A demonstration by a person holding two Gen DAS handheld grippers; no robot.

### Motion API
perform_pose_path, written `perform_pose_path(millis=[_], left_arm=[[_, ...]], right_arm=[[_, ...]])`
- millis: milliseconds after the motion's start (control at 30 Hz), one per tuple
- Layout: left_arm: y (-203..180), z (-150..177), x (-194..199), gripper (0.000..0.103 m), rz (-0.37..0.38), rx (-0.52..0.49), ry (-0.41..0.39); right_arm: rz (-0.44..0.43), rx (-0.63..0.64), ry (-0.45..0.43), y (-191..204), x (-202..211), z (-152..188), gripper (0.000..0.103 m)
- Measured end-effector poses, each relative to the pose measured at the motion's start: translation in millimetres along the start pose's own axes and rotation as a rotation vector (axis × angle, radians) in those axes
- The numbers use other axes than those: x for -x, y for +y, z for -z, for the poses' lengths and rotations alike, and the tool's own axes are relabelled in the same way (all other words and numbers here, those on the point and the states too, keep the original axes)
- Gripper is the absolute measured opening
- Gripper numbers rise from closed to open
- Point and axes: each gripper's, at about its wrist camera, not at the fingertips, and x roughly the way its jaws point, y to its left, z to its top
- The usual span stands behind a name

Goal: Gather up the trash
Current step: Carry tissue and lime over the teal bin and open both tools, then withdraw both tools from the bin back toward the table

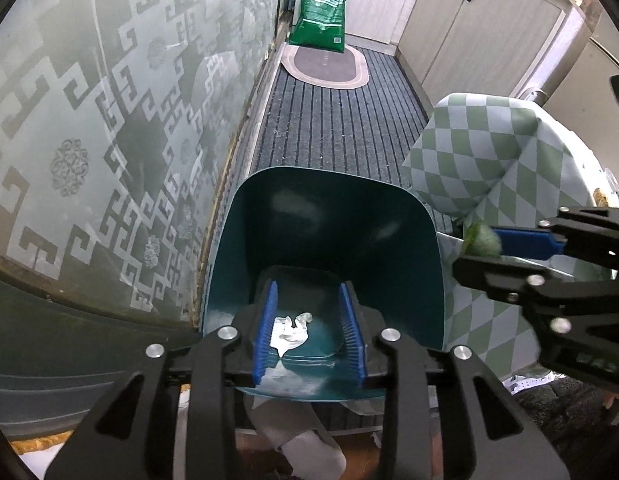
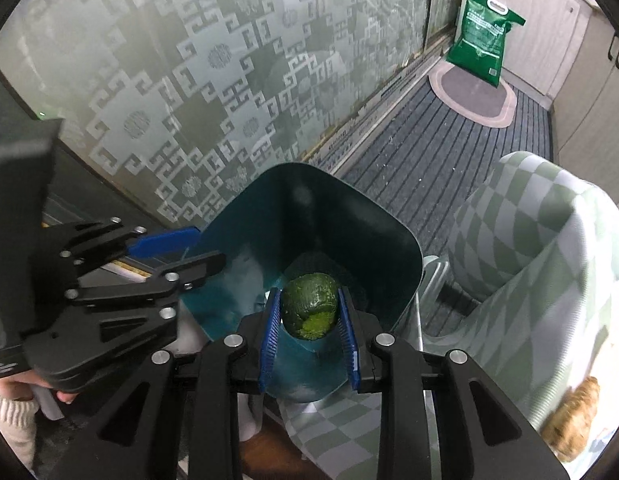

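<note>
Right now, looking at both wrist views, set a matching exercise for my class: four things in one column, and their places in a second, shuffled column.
Things
1. green lump
2. white tissue
3. green bag
4. teal bin

Places
A. on the bin's bottom
B. at the far end of the striped floor mat
C. between the right gripper fingers
D. beside the patterned glass wall

Pairs: 1-C, 2-A, 3-B, 4-D
</note>
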Motion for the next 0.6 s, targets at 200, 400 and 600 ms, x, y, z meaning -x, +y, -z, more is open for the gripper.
perform_pose_path(millis=[200, 400, 600], left_arm=[[6, -1, 12, 0.042, 0.005, 0.012, -0.042], [9, -4, 26, 0.047, 0.001, 0.024, -0.093], [2, -10, 67, 0.057, 0.031, 0.037, -0.226]], right_arm=[[0.009, 0.002, 0.033, 1, -16, -3, 0.028], [0.002, -0.005, 0.035, 2, -19, -4, 0.035], [0.015, 0.000, -0.046, 3, 0, -8, 0.039]])
